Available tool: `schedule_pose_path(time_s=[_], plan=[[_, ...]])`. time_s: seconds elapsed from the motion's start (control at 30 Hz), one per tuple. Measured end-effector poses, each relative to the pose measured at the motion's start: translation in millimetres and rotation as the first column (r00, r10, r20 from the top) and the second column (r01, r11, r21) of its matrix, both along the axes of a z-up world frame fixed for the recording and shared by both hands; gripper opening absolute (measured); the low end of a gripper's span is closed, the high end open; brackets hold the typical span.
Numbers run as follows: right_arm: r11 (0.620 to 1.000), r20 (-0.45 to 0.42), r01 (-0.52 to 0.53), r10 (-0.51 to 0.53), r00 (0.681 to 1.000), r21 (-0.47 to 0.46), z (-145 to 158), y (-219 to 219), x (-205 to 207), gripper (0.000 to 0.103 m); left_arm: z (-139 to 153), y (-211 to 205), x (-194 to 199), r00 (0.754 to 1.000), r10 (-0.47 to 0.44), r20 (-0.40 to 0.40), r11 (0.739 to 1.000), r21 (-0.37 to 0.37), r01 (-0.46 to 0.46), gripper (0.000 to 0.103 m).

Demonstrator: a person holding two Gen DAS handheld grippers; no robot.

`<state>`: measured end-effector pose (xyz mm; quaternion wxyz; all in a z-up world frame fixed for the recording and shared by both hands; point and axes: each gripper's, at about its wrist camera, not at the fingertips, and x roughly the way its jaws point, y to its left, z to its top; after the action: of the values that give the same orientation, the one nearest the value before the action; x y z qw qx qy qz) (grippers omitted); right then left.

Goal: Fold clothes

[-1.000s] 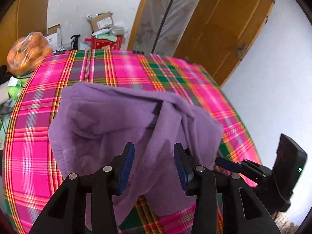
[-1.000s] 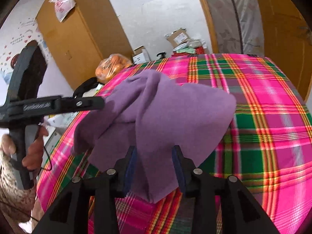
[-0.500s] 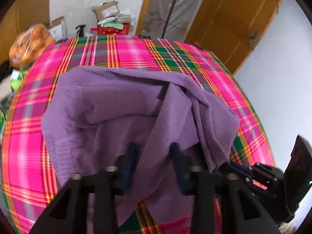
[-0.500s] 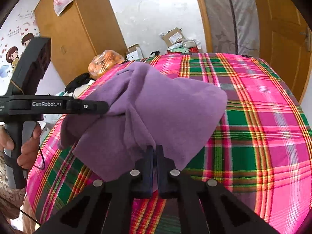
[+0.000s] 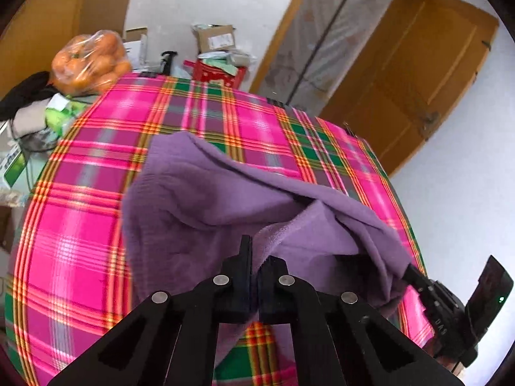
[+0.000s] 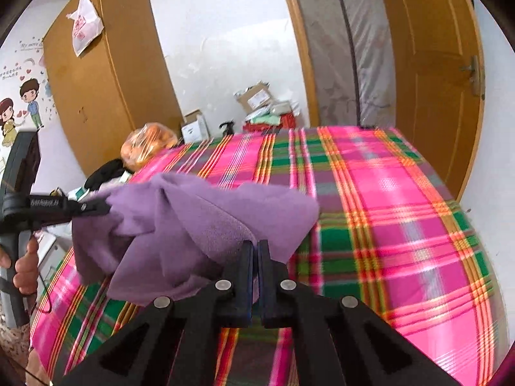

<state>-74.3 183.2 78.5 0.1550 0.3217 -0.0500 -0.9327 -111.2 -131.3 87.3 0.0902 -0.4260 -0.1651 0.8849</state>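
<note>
both tongs, left point(image 5: 254, 257) and right point(image 6: 256, 252), pinch purple cloth point(image 5: 199, 212) (near bed point(image 5: 80, 241) edge), bulk draping away toward far edge.

A plaid-covered bed point(image 6: 402, 212) filled the middle. White walls point(image 6: 225, 38) rose behind. A wooden wardrobe point(image 6: 106, 96) stood at ten o'clock, a wooden door point(image 6: 434, 80) at two, a plastic-wrapped mattress point(image 6: 347, 48) at twelve. Cartoon stickers point(image 6: 19, 106) marked the wall at nine. Daylight was soft.

Both tools point(image 5: 254, 257) point(image 6: 256, 251) clamped tight
</note>
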Motion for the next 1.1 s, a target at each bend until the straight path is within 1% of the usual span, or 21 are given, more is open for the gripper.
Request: schedule_pose_path(time_s=[0.2, 0.27, 0.33, 0.37, 0.43, 0.5, 0.57, 0.67, 0.73, 0.77, 0.83, 0.87, 0.9, 0.93, 1.0, 1.03, 1.1], plan=[[0.999, -0.08, 0.046, -0.045, 0.996, 0.011, 23.3, 8.5, -7.0, 0.002, 8.3, -24.8, 4.7, 0.995, 0.089, -0.04, 0.996, -0.006, -0.09, 0.003], [0.998, -0.096, 0.056, -0.055, 0.994, 0.009, 29.0, 10.4, -9.0, 0.002, 12.5, -33.4, 6.8, 0.991, 0.123, -0.056, 0.992, -0.01, -0.123, 0.0], [0.998, -0.113, 0.064, -0.064, 0.992, -0.004, 35.1, 13.1, -9.7, 0.002, 17.4, -45.0, 9.7, 0.982, 0.166, -0.085, 0.985, -0.021, -0.168, 0.0], [0.998, -0.111, 0.052, -0.054, 0.992, -0.019, 37.4, 14.0, -10.4, 0.002, 18.2, -48.8, 10.2, 0.981, 0.171, -0.089, 0.985, -0.017, -0.173, 0.0], [0.999, -0.102, 0.039, -0.042, 0.994, -0.036, 38.3, 13.9, -12.2, 0.002, 16.9, -52.7, 9.8, 0.985, 0.152, -0.079, 0.988, 0.004, -0.153, 0.0], [0.998, -0.071, 0.018, -0.022, 0.997, -0.065, 33.6, 14.3, -12.3, 0.002, 14.6, -47.0, 9.2, 0.99, 0.127, -0.068, 0.992, -0.009, -0.128, 0.0], [0.996, -0.056, -0.002, -0.003, 0.998, -0.092, 31.3, 15.2, -9.5, 0.002, 12.1, -33.1, 10.2, 0.997, 0.065, -0.045, 0.998, 0.019, -0.064, 0.0], [0.994, -0.05, -0.02, 0.015, 0.999, -0.103, 30.7, 13.2, -2.6, 0.002, 10.8, -8.5, 9.7, 0.999, -0.04, -0.02, 0.995, 0.086, 0.042, 0.005], [0.995, -0.049, -0.033, 0.029, 0.998, -0.096, 30.3, 9.6, 3.4, 0.002, 10.0, 12.4, 9.7, 0.993, -0.114, -0.016, 0.985, 0.128, 0.116, 0.016], [0.995, -0.046, -0.036, 0.032, 0.998, -0.094, 29.5, 8.4, 5.3, 0.002, 9.2, 23.3, 9.8, 0.989, -0.148, -0.014, 0.977, 0.152, 0.149, 0.019], [0.995, -0.037, -0.041, 0.038, 0.999, -0.094, 26.9, 7.1, 8.2, 0.002, 6.7, 43.7, 9.0, 0.979, -0.202, -0.004, 0.959, 0.203, 0.198, 0.028], [0.995, -0.033, -0.039, 0.037, 0.999, -0.093, 25.3, 6.7, 8.9, 0.002, 5.1, 52.5, 7.6, 0.976, -0.216, 0.008, 0.951, 0.227, 0.209, 0.031], [0.995, -0.029, -0.038, 0.036, 0.999, -0.093, 23.8, 6.2, 9.6, 0.002, 3.5, 61.3, 6.3, 0.973, -0.231, 0.02, 0.943, 0.252, 0.219, 0.038], [0.994, -0.025, -0.04, 0.038, 0.999, -0.098, 22.6, 5.0, 10.1, 0.002, 1.8, 70.1, 5.0, 0.969, -0.246, 0.032, 0.934, 0.276, 0.228, 0.042], [0.994, -0.02, -0.043, 0.041, 0.999, -0.102, 21.0, 4.5, 11.6, 0.002, -1.1, 83.4, -0.2, 0.963, -0.266, 0.034, 0.909, 0.342, 0.239, 0.043], [0.994, -0.019, -0.043, 0.042, 0.999, -0.102, 20.4, 4.9, 12.5, 0.002, -2.4, 86.8, -2.2, 0.963, -0.267, 0.03, 0.903, 0.358, 0.239, 0.048], [0.993, -0.017, -0.044, 0.043, 0.999, -0.109, 20.1, 5.9, 12.6, 0.002, -5.6, 95.4, -6.9, 0.965, -0.255, 0.062, 0.906, 0.365, 0.216, 0.05]])
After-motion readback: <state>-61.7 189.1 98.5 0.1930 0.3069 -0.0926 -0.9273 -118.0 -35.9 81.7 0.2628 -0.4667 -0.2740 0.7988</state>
